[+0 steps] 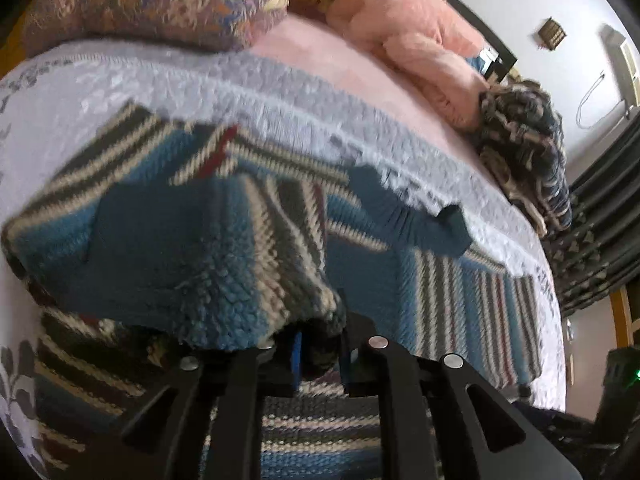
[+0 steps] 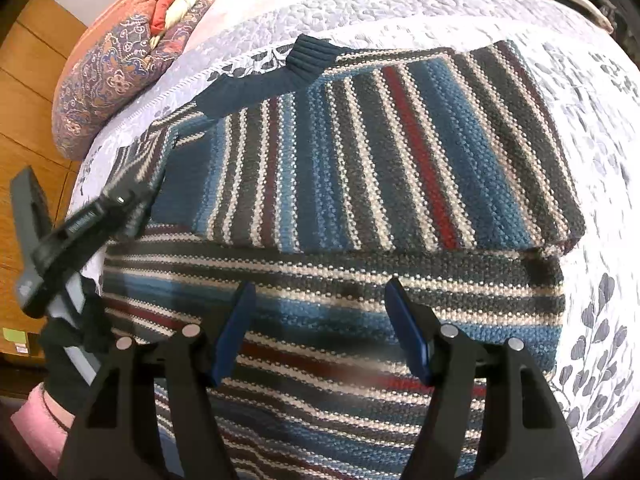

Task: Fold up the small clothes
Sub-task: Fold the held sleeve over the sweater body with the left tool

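A striped knit sweater (image 2: 360, 152) in blue, grey, cream and red lies on a white quilted bedspread (image 2: 580, 92). Its right part is folded over the body, and a dark blue ribbed sleeve cuff (image 2: 308, 56) points toward the bed's far side. My left gripper (image 1: 320, 354) is shut on a bunched fold of the sweater (image 1: 192, 264), lifted over the rest of it. In the right wrist view that left gripper (image 2: 120, 204) shows at the sweater's left edge, held by a black-gloved hand. My right gripper (image 2: 320, 320) hovers open over the sweater's near part, nothing between its blue pads (image 2: 236, 328).
A patterned quilt (image 2: 120, 68) is piled at the bed's far left, above a wooden floor (image 2: 28, 92). In the left wrist view a pink fluffy blanket (image 1: 408, 40) and a heap of dark patterned clothes (image 1: 524, 148) lie along the far side, with dark curtains (image 1: 600, 240) beyond.
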`<state>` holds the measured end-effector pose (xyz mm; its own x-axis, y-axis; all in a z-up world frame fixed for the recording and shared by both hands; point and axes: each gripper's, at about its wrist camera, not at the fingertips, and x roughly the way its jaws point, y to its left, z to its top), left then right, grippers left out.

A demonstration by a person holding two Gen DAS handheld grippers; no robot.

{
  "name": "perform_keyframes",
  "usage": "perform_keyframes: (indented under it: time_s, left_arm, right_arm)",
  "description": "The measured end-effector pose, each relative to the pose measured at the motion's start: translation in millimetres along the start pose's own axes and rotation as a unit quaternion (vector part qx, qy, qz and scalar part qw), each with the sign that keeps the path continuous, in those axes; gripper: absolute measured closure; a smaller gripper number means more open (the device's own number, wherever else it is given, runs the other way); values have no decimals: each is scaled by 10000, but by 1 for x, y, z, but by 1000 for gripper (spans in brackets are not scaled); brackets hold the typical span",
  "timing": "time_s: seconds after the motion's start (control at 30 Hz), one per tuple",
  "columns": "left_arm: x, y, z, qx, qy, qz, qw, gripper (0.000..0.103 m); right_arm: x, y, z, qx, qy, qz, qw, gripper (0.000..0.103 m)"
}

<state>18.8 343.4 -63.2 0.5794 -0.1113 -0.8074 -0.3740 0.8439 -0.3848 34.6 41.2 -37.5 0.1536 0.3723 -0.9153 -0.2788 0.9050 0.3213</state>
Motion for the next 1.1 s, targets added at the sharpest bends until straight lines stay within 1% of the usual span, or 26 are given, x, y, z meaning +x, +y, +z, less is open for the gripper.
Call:
perform_keyframes:
  time_s: [0.07,0.1,0.13,0.17,0.23,0.27,0.3,0.37,0.43,0.47,0.5,0.57,0.6,0.67,0.77,0.9,0.93,0.97,1.0,1.03,1.07,1.1]
  left_arm:
    - [7,6,-6,-53,192,-37,9998,82]
    - [6,9,-9,-70,223,-83,9997,82]
    - [3,9,-10,-47,259,-137,9996,78]
    - [-3,8,-11,7,300,-189,9994,68]
    - [-24,10,-17,139,303,-300,9990,55]
    - [-35,13,-19,202,308,-373,9986,55]
    - [-47,18,-20,279,283,-371,9985,55]
    - [-73,31,-13,349,30,-190,9992,54]
    - [-94,50,2,268,-300,69,9992,54]
    - [-99,57,8,230,-414,166,9987,54]
    - [-104,70,20,152,-565,361,9976,54]
    - [-104,90,35,-77,-637,550,9964,54]
    - [-102,96,40,-132,-623,617,9961,54]
    - [-89,109,48,-175,-501,913,9944,54]
    - [-69,119,48,-259,-232,970,9947,55]
    - [-52,134,39,-391,22,1029,9939,55]
    - [-49,138,37,-423,73,1034,9937,55]
    - [-47,141,35,-456,105,1027,9936,55]
    - [-46,144,33,-494,124,1005,9936,55]
    - [-47,145,32,-517,133,980,9938,54]
    - [-48,146,32,-535,139,956,9939,54]
    - [-51,147,32,-546,138,945,9939,55]
  right_arm:
    - [1,2,2,2,13,32,10000,36]
    - [1,5,4,-9,22,62,10000,36]
    - [2,10,7,-35,21,85,10000,36]
    - [2,12,10,-47,20,109,9999,36]
    - [3,23,18,-76,34,232,9997,36]
    - [3,31,25,-88,44,375,9992,36]
    - [3,37,30,-107,52,479,9988,36]
    - [7,60,45,-227,76,759,9968,35]
    - [14,81,56,-297,147,998,9945,33]
    - [18,90,62,-291,201,1129,9930,32]
    - [26,102,68,-257,291,1326,9904,32]
    - [38,118,77,-201,446,1498,9875,32]
    - [46,130,82,-194,516,1555,9863,32]
    - [59,146,88,-195,628,1601,9849,32]
    - [73,162,92,-137,798,1695,9822,29]
    - [100,175,93,-144,1094,1247,9860,27]
    - [107,176,91,-109,1197,1240,9850,27]
    - [112,178,89,-111,1263,1200,9846,30]
    - [114,180,88,-207,1215,1077,9865,35]
    - [114,183,87,-359,1167,944,9880,49]
    - [113,185,87,-480,1136,885,9884,70]
    - [111,188,86,-589,1130,963,9872,80]
